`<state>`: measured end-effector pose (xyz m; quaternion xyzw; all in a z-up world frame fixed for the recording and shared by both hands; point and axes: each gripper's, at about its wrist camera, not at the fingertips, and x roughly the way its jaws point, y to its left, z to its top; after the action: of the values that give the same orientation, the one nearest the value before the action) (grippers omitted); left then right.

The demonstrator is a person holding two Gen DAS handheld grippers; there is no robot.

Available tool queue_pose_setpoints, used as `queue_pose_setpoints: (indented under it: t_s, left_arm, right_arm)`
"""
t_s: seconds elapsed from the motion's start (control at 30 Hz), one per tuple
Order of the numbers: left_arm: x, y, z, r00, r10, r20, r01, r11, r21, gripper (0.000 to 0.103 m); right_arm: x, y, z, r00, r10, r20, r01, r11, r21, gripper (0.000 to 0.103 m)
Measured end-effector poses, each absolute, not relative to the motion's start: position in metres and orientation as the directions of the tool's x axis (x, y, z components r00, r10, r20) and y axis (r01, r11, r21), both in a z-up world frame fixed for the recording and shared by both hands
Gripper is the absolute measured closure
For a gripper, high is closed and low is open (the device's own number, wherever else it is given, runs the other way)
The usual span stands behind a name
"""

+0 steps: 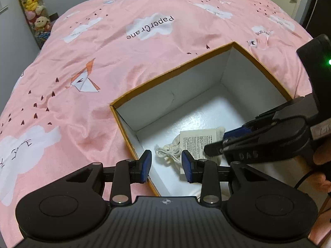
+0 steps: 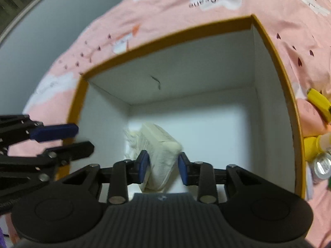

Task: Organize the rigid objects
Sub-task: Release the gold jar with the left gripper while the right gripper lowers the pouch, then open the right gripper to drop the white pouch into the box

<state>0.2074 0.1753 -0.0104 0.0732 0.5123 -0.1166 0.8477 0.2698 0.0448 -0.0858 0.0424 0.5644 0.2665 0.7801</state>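
Box: I see an open box [image 1: 206,55] with a mustard-yellow rim and white inside, sitting on the pink bedspread [image 1: 86,66] printed with clouds and paper cranes.
Pouch, place: the cream cloth pouch [image 2: 159,153] is down inside the box, near the left wall in my right wrist view.
Pouch, long axis: from the right wrist it runs from the far left down toward the camera, tilted, one narrow edge turned up.
Pouch, ends: in my left wrist view its drawstring end [image 1: 165,153] points left, toward the box's near-left wall; a printed paper label [image 1: 196,142] lies on top of it.
Right gripper: my right gripper [image 2: 163,165] has its blue pads on either side of the pouch, with a gap on the right side; whether the left pad touches the cloth I cannot tell.
Left gripper: my left gripper [image 1: 166,165] hangs over the near-left box wall, jaws narrowly apart with nothing between them.
Beside the box: yellow-capped bottles [image 2: 316,132] lie on the bedspread just outside the right wall.
Background: stuffed toys [image 1: 33,6] stand stacked by the wall past the bed.
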Motion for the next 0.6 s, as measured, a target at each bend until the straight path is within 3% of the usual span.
queue_pose_setpoints:
  t_s: [0.1,0.2,0.3,0.47,0.6]
  left_arm:
    - [0.206,0.172,-0.012,0.447,-0.111,-0.887,0.286,0.958,0.025,0.062]
    - [0.205,0.172,-0.012,0.446,-0.111,-0.888,0.291,0.956,0.026,0.062]
    - [0.205,0.174,-0.012,0.447,-0.114,-0.887,0.293,0.956,0.025,0.062]
    - [0.207,0.176,-0.014,0.446,-0.133,-0.885,0.300,0.954,0.007,0.062]
    - [0.207,0.178,-0.015,0.446,-0.141,-0.884,0.299,0.954,-0.001,0.062]
  right_arm:
    - [0.263,0.054,-0.089,0.199,0.407,-0.891,-0.424,0.856,0.296,0.069]
    - [0.256,0.062,-0.089,0.249,0.335,-0.909,-0.500,0.848,0.175,0.055]
    - [0.256,0.065,-0.087,0.276,0.312,-0.909,-0.572,0.814,0.105,0.049]
    - [0.252,0.080,-0.084,0.245,0.336,-0.909,-0.720,0.691,0.062,0.047]
    - [0.249,0.088,-0.092,0.210,0.295,-0.932,-0.742,0.669,0.045,0.051]
